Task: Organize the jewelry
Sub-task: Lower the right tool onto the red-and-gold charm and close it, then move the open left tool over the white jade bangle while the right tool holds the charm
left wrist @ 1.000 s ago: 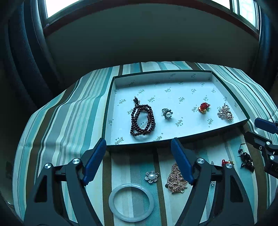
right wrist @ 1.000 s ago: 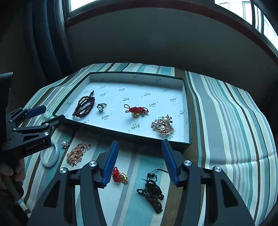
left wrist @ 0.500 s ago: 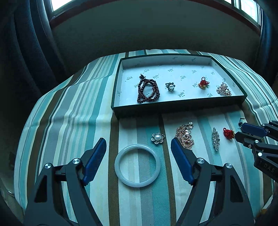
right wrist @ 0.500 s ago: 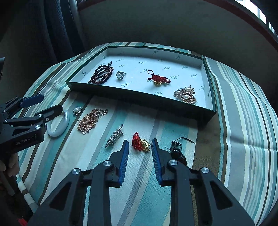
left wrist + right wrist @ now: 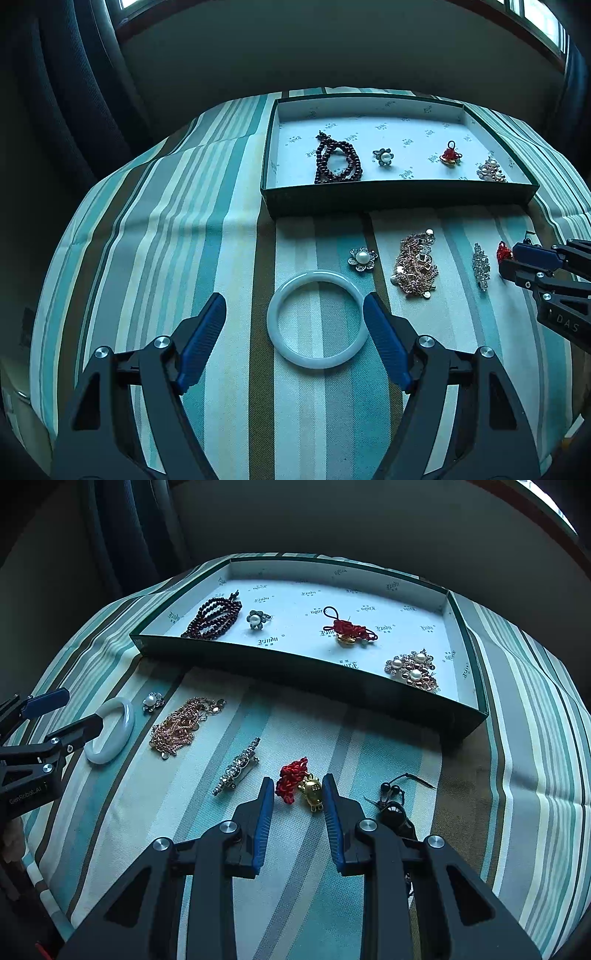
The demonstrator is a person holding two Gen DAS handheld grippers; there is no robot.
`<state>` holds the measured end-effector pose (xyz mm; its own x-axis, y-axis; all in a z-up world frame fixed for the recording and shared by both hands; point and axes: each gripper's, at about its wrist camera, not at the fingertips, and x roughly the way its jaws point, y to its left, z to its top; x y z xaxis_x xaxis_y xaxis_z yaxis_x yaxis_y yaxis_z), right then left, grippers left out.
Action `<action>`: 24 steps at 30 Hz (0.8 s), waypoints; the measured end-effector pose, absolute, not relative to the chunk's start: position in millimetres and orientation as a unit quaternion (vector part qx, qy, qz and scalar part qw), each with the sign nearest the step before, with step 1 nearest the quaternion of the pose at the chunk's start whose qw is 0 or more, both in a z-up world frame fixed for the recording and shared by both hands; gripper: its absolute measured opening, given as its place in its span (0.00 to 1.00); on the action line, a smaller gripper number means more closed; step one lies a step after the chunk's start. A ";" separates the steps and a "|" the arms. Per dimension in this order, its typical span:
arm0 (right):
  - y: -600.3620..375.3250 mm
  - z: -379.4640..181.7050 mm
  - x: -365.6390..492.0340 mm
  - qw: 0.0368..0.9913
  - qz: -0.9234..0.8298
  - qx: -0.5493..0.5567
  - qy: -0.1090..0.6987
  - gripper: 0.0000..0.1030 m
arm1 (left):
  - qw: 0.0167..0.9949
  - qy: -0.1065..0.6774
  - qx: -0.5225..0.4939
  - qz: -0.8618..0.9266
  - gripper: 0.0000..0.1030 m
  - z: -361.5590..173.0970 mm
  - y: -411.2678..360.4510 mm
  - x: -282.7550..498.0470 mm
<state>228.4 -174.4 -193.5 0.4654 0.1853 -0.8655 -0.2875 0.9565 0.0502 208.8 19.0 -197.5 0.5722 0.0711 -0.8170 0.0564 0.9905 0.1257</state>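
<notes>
The left gripper (image 5: 294,321) stood wide open over the white bangle (image 5: 317,319), its fingers either side without touching. The right gripper (image 5: 297,794) had just been closing, narrowed around the red-and-gold charm (image 5: 300,784) on the striped cloth (image 5: 332,738); whether the pads pressed it was hard to tell. The tray (image 5: 295,664) lay beyond.

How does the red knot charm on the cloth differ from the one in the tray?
The red knot charm on the cloth lies bunched up, its gold piece beside the knot; the red knot charm in the tray is stretched out with its loop showing. The cloth one sits between the right gripper pads, which do not yet press on it; the tray one lies untouched. Both pair red cord with gold.
</notes>
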 end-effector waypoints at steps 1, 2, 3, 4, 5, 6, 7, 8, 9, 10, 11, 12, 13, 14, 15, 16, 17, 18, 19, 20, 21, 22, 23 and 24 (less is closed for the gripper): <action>-174.8 -194.9 228.5 0.853 0.139 -0.051 0.501 0.19 | 0.883 0.464 0.069 0.004 0.74 -198.4 19.8 208.6; -174.6 -195.4 228.2 0.853 0.140 -0.051 0.500 0.18 | 0.883 0.465 0.069 0.005 0.74 -199.0 20.2 207.9; -174.3 -195.5 227.9 0.853 0.141 -0.052 0.500 0.18 | 0.882 0.465 0.068 0.004 0.74 -199.3 20.4 207.6; -174.2 -195.5 228.0 0.853 0.143 -0.052 0.500 0.16 | 0.882 0.466 0.067 0.003 0.74 -199.4 20.1 207.4; -174.1 -195.4 228.2 0.853 0.144 -0.052 0.500 0.16 | 0.882 0.466 0.067 0.001 0.74 -199.7 19.6 207.3; -174.0 -195.3 228.1 0.853 0.144 -0.051 0.499 0.16 | 0.882 0.467 0.068 0.000 0.74 -200.1 18.5 207.2; -174.1 -195.1 227.8 0.853 0.143 -0.051 0.499 0.15 | 0.882 0.467 0.070 -0.001 0.74 -200.6 17.5 207.3; -174.0 -195.0 227.3 0.854 0.142 -0.052 0.499 0.15 | 0.881 0.467 0.071 -0.001 0.74 -201.1 16.7 207.4; -174.1 -194.9 226.8 0.854 0.140 -0.052 0.498 0.15 | 0.881 0.468 0.071 -0.002 0.74 -201.7 16.0 207.8; -174.8 -194.4 226.0 0.855 0.139 -0.051 0.498 0.15 | 0.880 0.469 0.071 -0.003 0.74 -202.4 15.8 208.1; -175.8 -193.6 225.2 0.855 0.139 -0.049 0.497 0.15 | 0.880 0.470 0.071 -0.004 0.74 -203.3 15.6 208.5; -177.2 -192.6 224.4 0.856 0.138 -0.047 0.496 0.15 | 0.879 0.472 0.071 -0.005 0.74 -204.1 15.2 208.6; -178.4 -191.3 223.2 0.857 0.136 -0.046 0.495 0.15 | 0.878 0.472 0.072 -0.007 0.74 -204.7 14.3 208.4; -179.8 -189.9 222.0 0.858 0.135 -0.045 0.494 0.15 | 0.878 0.472 0.073 -0.008 0.74 -205.2 13.2 208.1; -180.9 -188.7 220.6 0.859 0.134 -0.044 0.493 0.15 | 0.878 0.473 0.073 -0.011 0.74 -205.8 12.3 208.3; -181.9 -187.6 219.3 0.859 0.134 -0.043 0.493 0.15 | 0.878 0.473 0.074 -0.013 0.74 -206.5 11.0 208.4; -182.7 -186.6 217.5 0.859 0.133 -0.043 0.493 0.15 | 0.877 0.474 0.075 -0.015 0.74 -207.5 9.6 208.6; -183.3 -185.7 215.4 0.859 0.132 -0.043 0.492 0.15 | 0.877 0.475 0.075 -0.017 0.74 -208.6 8.2 209.3; -184.0 -185.3 213.4 0.859 0.132 -0.043 0.492 0.15 | 0.876 0.477 0.075 -0.019 0.74 -210.0 7.0 210.0; -184.5 -185.1 211.5 0.859 0.132 -0.043 0.493 0.15 | 0.874 0.479 0.075 -0.021 0.74 -211.6 5.7 210.7; -184.7 -185.2 210.2 0.859 0.131 -0.043 0.493 0.15 | 0.873 0.481 0.076 -0.022 0.74 -213.6 4.5 211.5; -185.1 -185.5 208.7 0.858 0.131 -0.042 0.494 0.15 | 0.872 0.483 0.078 -0.021 0.74 -215.6 3.9 212.2; -185.4 -186.0 207.3 0.858 0.131 -0.041 0.496 0.15 | 0.871 0.484 0.079 -0.020 0.74 -217.3 4.1 213.0; -185.9 -186.5 206.2 0.857 0.131 -0.041 0.497 0.15 | 0.870 0.486 0.080 -0.018 0.74 -218.8 4.4 213.7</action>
<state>206.2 -185.9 -186.5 0.4719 0.1842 -0.8622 -0.2653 0.9623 0.0604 213.7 4.4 -218.8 0.5273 0.0456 -0.8485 0.1098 0.9865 0.1213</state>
